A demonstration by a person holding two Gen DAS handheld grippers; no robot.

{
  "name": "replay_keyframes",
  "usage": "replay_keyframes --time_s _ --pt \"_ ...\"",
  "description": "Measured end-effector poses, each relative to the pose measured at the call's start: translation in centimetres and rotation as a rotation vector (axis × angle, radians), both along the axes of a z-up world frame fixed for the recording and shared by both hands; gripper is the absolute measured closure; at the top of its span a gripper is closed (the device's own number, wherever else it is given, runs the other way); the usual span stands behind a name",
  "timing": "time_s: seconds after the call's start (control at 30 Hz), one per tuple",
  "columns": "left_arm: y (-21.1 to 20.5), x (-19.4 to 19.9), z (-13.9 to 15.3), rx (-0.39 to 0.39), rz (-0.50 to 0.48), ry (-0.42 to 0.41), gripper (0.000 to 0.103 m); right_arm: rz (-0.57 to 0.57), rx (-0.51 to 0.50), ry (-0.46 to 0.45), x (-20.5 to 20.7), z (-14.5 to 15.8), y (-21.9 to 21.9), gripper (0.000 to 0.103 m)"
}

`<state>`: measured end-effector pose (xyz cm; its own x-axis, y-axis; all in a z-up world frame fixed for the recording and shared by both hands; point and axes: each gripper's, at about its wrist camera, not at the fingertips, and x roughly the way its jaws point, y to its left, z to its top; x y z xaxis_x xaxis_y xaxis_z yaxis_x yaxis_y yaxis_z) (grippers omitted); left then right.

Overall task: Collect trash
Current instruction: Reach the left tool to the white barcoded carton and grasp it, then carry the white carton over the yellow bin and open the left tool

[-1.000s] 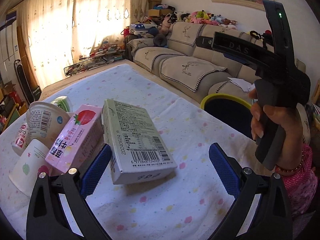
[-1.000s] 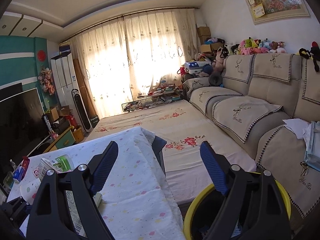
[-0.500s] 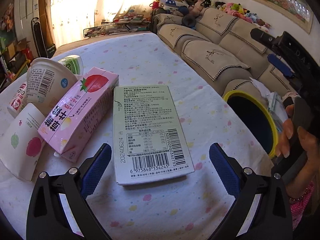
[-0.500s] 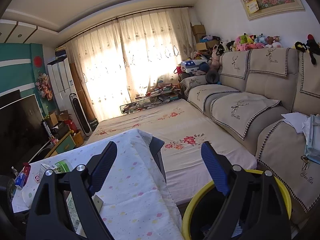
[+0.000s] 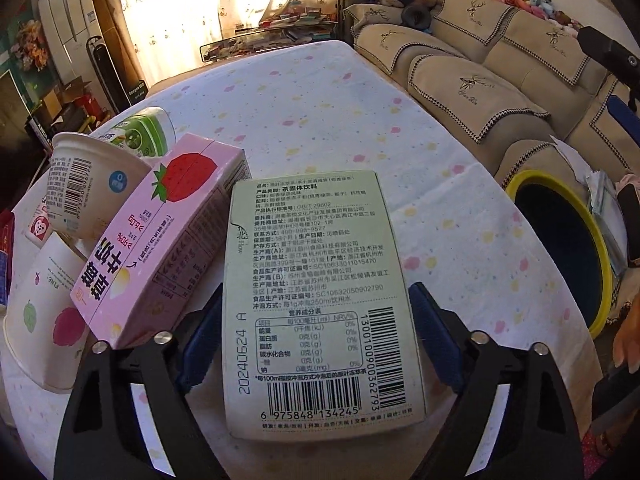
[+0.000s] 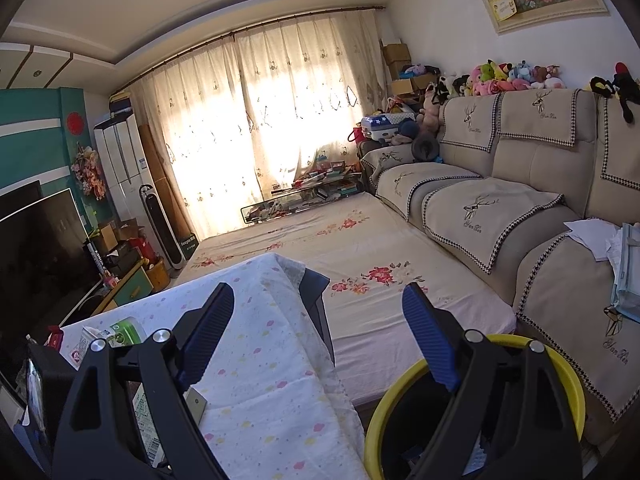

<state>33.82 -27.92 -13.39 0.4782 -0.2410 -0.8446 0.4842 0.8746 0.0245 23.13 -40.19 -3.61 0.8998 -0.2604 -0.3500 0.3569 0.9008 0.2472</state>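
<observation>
Blue ribbed pads of the left gripper (image 5: 316, 340) sit on either side of a pale green carton (image 5: 320, 300) lying flat on the table, barcode end nearest the camera. The jaws have just been closing in and now flank the carton's long edges. Whether the pads press on it or only stand beside it cannot be told.

At ten o'clock from the carton, touching its left edge, leans a pink strawberry carton (image 5: 160, 240). Beyond that, at ten o'clock again, a white paper cup (image 5: 86, 184) lies on its side with its open mouth turned away, and a green-and-white cup (image 5: 140, 132) lies behind it. At nine o'clock, low by the left jaw, a white cup with coloured fruit prints (image 5: 44, 320) lies tipped over. What is inside these cups is hidden.

All rest on a table covered by a white cloth with pastel spots (image 5: 320, 120). At three o'clock, past the table edge, stands a yellow-rimmed bin (image 5: 600, 264) with a dark interior; its contents cannot be made out. A beige sofa (image 5: 500, 60) runs behind it.

In the right wrist view, the right gripper (image 6: 316, 332) holds its jaws wide apart with nothing between them, hanging over the table corner. The bin's yellow rim (image 6: 384, 408) shows at five o'clock beneath it.
</observation>
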Motion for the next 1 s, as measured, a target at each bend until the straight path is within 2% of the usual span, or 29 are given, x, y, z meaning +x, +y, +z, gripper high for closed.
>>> replay_keyframes --time_s 0.03,0.33,0.5,0.7,1.0 --pt "0.0 0.0 0.1 0.002 -0.004 -0.002 0.03 -0.001 0.004 -0.003 0.0 0.0 -0.1 0.021" --pt "0.7 -1.7 0.7 -0.015 -0.025 0.009 0.03 -0.008 0.028 -0.037 -0.9 0.4 -0.8 0.021" --pt "0.6 -3.8 2.0 -0.032 -0.056 -0.019 0.031 0.0 0.044 -0.038 -2.2 0.7 -1.3 0.021" --pt "-0.9 -6.3 3.4 -0.057 -0.121 -0.035 0.031 -0.029 0.021 -0.051 -7.1 1.4 -2.6 0.021" --pt "-6.3 -9.1 5.0 -0.073 -0.221 -0.043 0.031 -0.179 0.029 -0.112 -15.3 2.0 -7.1 0.021"
